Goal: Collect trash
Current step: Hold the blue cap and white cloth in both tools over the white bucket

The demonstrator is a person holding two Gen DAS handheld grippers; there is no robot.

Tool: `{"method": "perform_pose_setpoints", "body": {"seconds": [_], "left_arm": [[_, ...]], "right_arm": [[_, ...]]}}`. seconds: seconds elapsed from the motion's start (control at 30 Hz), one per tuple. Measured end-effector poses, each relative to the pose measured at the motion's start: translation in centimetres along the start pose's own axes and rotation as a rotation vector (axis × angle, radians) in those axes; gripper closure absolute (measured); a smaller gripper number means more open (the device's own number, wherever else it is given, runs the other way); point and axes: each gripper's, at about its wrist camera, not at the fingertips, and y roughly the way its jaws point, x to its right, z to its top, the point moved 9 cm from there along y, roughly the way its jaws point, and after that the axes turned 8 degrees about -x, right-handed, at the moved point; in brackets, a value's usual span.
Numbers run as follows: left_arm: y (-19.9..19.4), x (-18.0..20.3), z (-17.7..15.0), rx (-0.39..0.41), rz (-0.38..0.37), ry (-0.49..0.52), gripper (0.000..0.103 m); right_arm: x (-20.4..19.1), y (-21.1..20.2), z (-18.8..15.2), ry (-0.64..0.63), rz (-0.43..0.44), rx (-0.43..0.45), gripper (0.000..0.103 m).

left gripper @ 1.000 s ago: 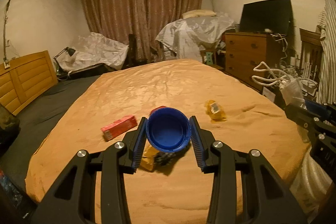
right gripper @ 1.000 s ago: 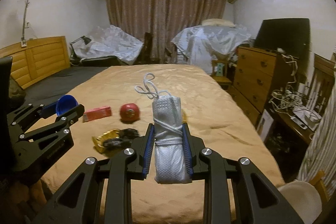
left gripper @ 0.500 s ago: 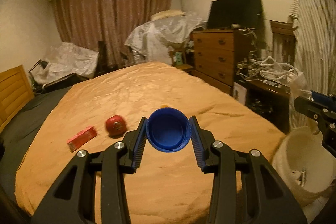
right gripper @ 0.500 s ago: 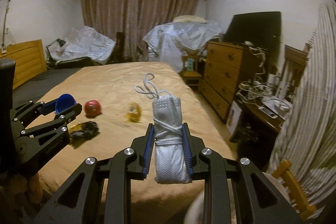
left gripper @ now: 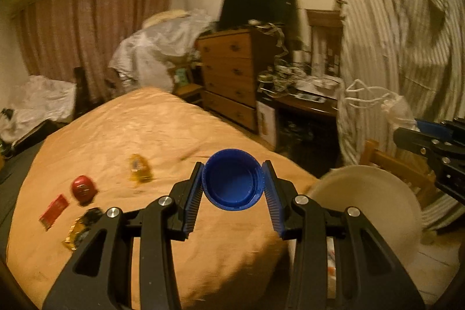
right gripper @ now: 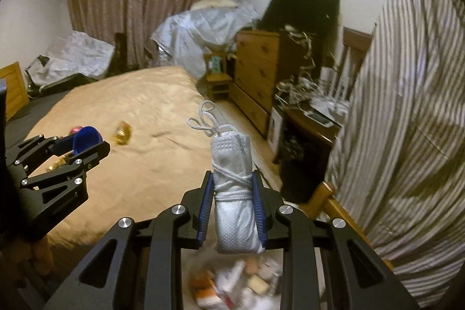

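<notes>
Matt black plastic gripper (left gripper: 233,188) with ribbed blue pads (left gripper: 194,199), clamped on a smooth glossy blue plastic cap (left gripper: 233,184). Dimpled white cloth roll (right gripper: 234,193), bound in cord. Beyond the cap: wrinkled tan cloth bedspread (left gripper: 151,135), shiny wrapper (left gripper: 140,168), varnished wood dresser (left gripper: 229,71).

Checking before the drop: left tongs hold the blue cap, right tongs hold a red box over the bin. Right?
Not quite. The right tongs hold a rolled white face mask, as the right wrist view shows; the red box lies on the bed. The left tongs do hold the blue cap.
</notes>
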Motion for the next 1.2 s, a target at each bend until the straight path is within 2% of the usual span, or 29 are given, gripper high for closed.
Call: {"method": "perform_pose_setpoints", "body": {"seconds": [0.13, 0.27, 0.47, 0.63, 0.7, 0.9, 1.2], "left_arm": [[1.3, 3.4, 0.1, -0.041, -0.065, 0.049, 0.064], [3.1, 6.4, -0.1, -0.107, -0.125, 0.09, 0.064], [5.8, 9.2, -1.4, -0.231, -0.212, 0.135, 0.064], [7.0, 11.2, -2.6, -0.305, -0.274, 0.174, 0.064], [7.5, 11.6, -3.0, -0.324, -0.275, 0.181, 0.064], [8.1, 12.2, -3.6, -0.348, -0.282, 0.196, 0.064], [8.5, 11.9, -2.8, -0.34, -0.275, 0.163, 0.064]], "right_arm": [[4.4, 1.2, -1.2, 0.031, -0.005, -0.072, 0.076], [7.1, 3.1, -1.8, 0.038, 0.001, -0.163, 0.076], [9.5, 6.6, -2.5, 0.046, 0.045, -0.328, 0.076], [9.1, 9.2, -4.2, 0.054, 0.087, -0.447, 0.076], [9.3, 10.1, -4.9, 0.057, 0.104, -0.481, 0.076], [8.6, 10.9, -5.6, 0.063, 0.116, -0.503, 0.076], [8.4, 10.9, -5.9, 0.066, 0.113, -0.502, 0.076]]}}
